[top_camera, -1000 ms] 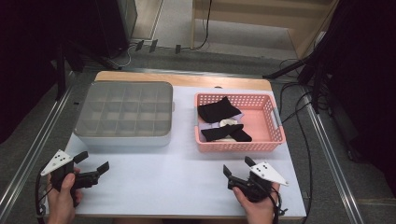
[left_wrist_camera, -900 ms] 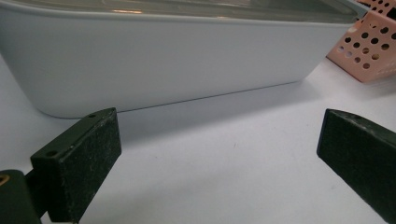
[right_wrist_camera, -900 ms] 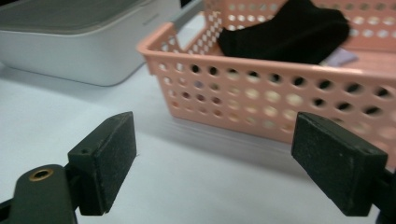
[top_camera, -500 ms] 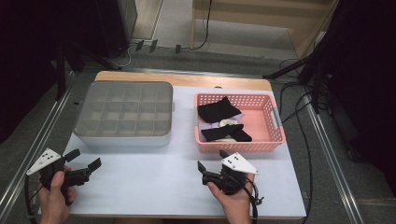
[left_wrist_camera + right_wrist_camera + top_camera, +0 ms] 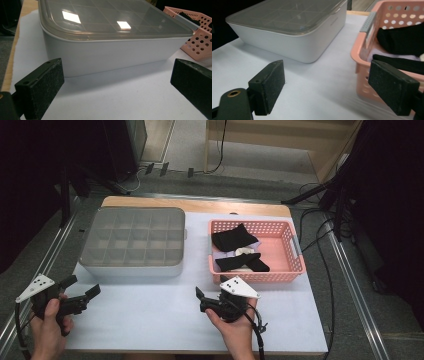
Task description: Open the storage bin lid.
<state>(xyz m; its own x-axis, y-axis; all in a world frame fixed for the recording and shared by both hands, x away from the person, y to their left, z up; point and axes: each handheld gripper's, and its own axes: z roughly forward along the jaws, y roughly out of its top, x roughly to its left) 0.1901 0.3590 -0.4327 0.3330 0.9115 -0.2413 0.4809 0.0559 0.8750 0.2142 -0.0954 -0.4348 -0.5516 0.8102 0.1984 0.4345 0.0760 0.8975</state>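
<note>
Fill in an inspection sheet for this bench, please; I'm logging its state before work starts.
Surface: white table top, wooden strip at far edge.
Job's things: grey compartment box, clear lid on; pink basket beside it holding black socks and pale items.
Clutter: nothing seen.
Grippers: left gripper open, near the box's front; right gripper open, in front of the basket; both empty.
Cables: cable trailing from right gripper; floor cables to the right.
Surroundings: dark stands, grey floor.

Both tongs are matte black with chunky rectangular jaw pads that look a bit grainy. The left tongs (image 5: 80, 296) and right tongs (image 5: 209, 301) each carry a grey three-cornered plate with small dark dots, plus a trailing black cable. A brass-coloured insert sits near one jaw's base. Bare hands, no sleeves visible.
</note>
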